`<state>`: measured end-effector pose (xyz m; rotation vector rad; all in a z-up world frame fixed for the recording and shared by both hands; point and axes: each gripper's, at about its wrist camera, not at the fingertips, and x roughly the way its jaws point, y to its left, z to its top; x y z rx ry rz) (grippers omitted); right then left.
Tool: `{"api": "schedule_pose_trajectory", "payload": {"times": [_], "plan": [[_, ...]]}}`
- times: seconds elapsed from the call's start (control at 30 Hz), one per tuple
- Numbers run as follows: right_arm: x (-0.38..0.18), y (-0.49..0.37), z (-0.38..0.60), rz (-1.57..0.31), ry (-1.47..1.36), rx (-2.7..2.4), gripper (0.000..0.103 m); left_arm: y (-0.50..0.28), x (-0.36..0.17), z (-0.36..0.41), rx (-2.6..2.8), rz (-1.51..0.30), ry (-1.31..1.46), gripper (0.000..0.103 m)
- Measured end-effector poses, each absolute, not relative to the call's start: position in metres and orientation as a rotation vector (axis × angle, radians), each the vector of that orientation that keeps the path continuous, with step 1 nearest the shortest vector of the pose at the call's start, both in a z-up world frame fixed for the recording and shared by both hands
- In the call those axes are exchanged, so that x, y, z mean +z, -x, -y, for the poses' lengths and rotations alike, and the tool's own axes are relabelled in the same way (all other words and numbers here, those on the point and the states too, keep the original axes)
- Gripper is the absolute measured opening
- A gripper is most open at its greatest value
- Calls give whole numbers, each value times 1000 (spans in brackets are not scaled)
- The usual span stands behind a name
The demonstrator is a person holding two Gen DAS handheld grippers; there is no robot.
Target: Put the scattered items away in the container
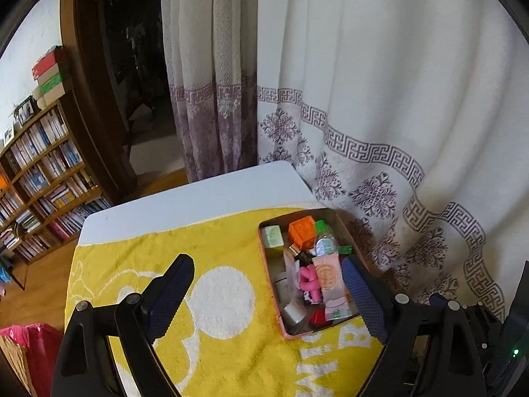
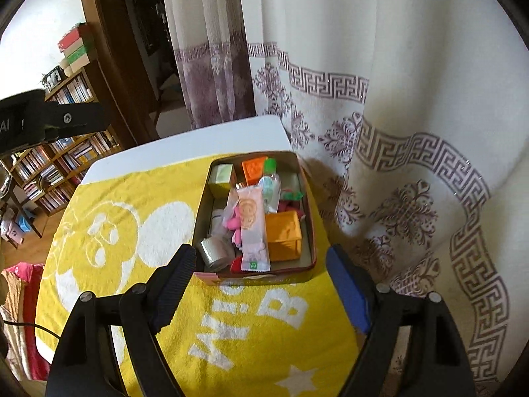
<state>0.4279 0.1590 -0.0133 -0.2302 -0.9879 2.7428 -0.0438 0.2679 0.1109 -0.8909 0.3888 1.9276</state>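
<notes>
while both grippers gape (nothing held), the tin (image 2: 309,218) sits packed.

The yellow towel (image 2: 139,231) lies bare from the box (image 2: 310,258) out toward 9 o'clock and down to 6 o'clock in the right wrist view, so a gripper could cross it freely there. The box itself is packed: a pink sachet (image 2: 253,228), an orange block (image 2: 283,236), a small bottle (image 2: 269,187) and a silver roll (image 2: 213,251) fill it nearly to the rim, leaving only a dim gap along its 9 o'clock wall. At 3 o'clock the curtain (image 2: 413,132) hangs just beside the box, closing that side. At 12 o'clock a strip of white table (image 2: 198,142) stays open before the edge. The left gripper (image 1: 267,284), jaws wide, straddles the box's near end.
</notes>
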Motion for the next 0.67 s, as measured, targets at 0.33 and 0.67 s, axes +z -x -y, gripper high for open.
{"api": "schedule_pose_trajectory", "payload": {"times": [0.33,0.67], "plan": [[-6,-438,-165,981,190,2746,84,31,116,-278,1878,-374,902,99],[-12,-426,-181,1001,258,2730,84,19,116,-278,1888,-413,849,102]]}}
